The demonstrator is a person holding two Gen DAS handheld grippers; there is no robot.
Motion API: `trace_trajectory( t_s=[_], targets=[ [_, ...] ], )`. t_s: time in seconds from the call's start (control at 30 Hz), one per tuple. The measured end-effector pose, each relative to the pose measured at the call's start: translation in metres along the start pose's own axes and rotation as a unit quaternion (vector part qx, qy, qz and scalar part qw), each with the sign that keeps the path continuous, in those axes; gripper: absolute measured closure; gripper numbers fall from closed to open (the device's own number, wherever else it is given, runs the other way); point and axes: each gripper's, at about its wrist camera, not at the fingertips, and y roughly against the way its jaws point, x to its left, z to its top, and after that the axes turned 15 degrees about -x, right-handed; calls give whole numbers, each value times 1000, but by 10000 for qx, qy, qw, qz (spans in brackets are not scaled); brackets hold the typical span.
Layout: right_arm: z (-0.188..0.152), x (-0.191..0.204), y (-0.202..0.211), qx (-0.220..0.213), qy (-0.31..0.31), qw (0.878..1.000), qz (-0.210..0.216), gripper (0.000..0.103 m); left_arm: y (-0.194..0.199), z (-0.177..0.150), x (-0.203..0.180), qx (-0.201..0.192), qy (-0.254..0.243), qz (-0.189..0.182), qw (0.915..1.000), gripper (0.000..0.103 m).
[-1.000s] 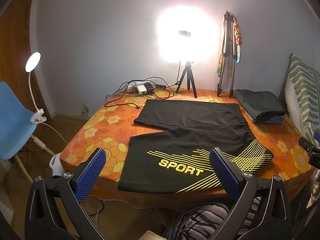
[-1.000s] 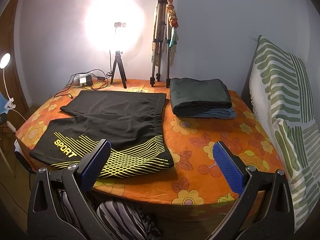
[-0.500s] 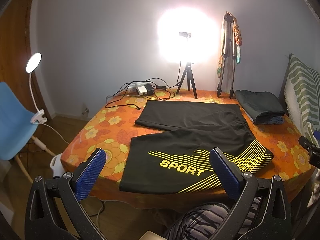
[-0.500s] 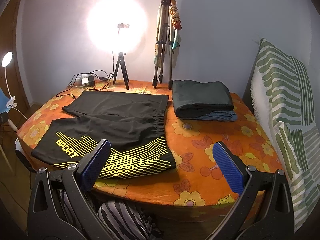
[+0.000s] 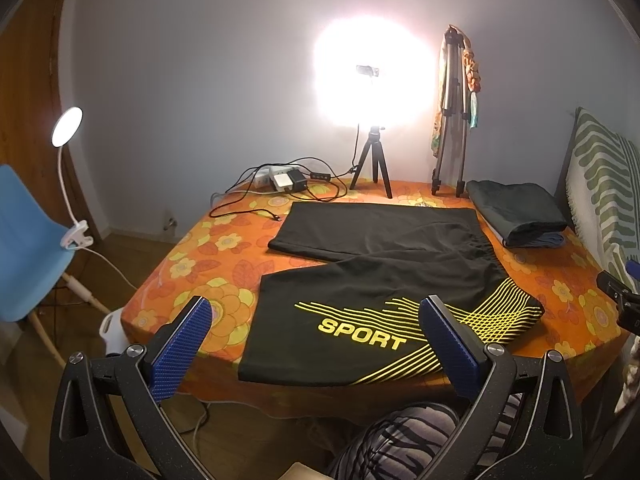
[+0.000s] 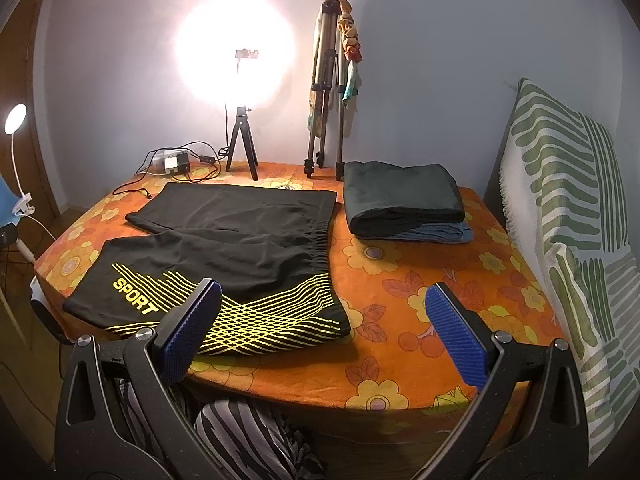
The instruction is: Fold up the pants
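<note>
Black sport shorts (image 5: 380, 276) with yellow stripes and the word SPORT lie flat and unfolded on the orange flowered table (image 5: 188, 264). Their legs point left and the waistband points right. They also show in the right wrist view (image 6: 240, 248). My left gripper (image 5: 316, 340) is open and empty, held off the table's near edge in front of the near leg. My right gripper (image 6: 324, 328) is open and empty, held off the near edge by the waistband corner. Neither gripper touches the cloth.
A stack of folded dark clothes (image 6: 404, 204) sits at the back right. A ring light on a small tripod (image 5: 374, 160), a taller tripod (image 5: 450, 120), a charger and cables (image 5: 286, 182) stand at the back. A blue chair (image 5: 24, 248) with a clip lamp stands left. A striped cushion (image 6: 568, 220) leans right.
Both grippers have drifted slightly closer to the table; both stay open. The shorts have not moved.
</note>
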Motion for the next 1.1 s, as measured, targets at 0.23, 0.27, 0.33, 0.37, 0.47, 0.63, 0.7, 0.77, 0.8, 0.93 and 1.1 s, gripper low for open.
trace_trajectory(
  t_s=[0.23, 0.27, 0.33, 0.37, 0.47, 0.63, 0.7, 0.77, 0.8, 0.93, 1.1],
  targets=[
    [2, 0, 2, -58, -33, 10000, 29, 0, 6, -5, 0, -23, -25, -26, 10000, 0],
    [2, -1, 3, -74, -43, 10000, 52, 0, 6, -6, 1, -18, -30, -19, 10000, 0],
    [1, -6, 6, -100, -20, 9999, 24, 0, 7, -8, 4, 10, -15, 2, 10000, 0],
    [-1, -9, 9, -112, 3, 9999, 9, 0, 9, -10, 6, 15, 3, 18, 10000, 0],
    [0, -15, 9, -101, -33, 9999, 15, 0, 11, -12, 13, 3, 28, 104, 9999, 0],
    [0, -33, 2, 114, -459, 9987, 189, 0, 18, -15, 22, -57, 14, 254, 9997, 0],
    [-2, -38, 1, 149, -567, 9980, 225, 0, 20, -17, 25, -68, -8, 306, 9995, 0],
    [-2, -41, 1, 115, -578, 9980, 223, 0, 20, -20, 29, -70, -28, 366, 9993, 0],
    [-3, -40, 2, 87, -560, 9981, 222, 0, 20, -21, 30, -63, -34, 388, 9992, 0],
    [-1, -39, 4, 39, -518, 9983, 270, 0, 21, -26, 40, -18, -11, 482, 9988, 0],
    [2, -37, 6, 18, -432, 9974, 575, 0, 25, -32, 53, 31, 55, 598, 9982, 0]
  ],
)
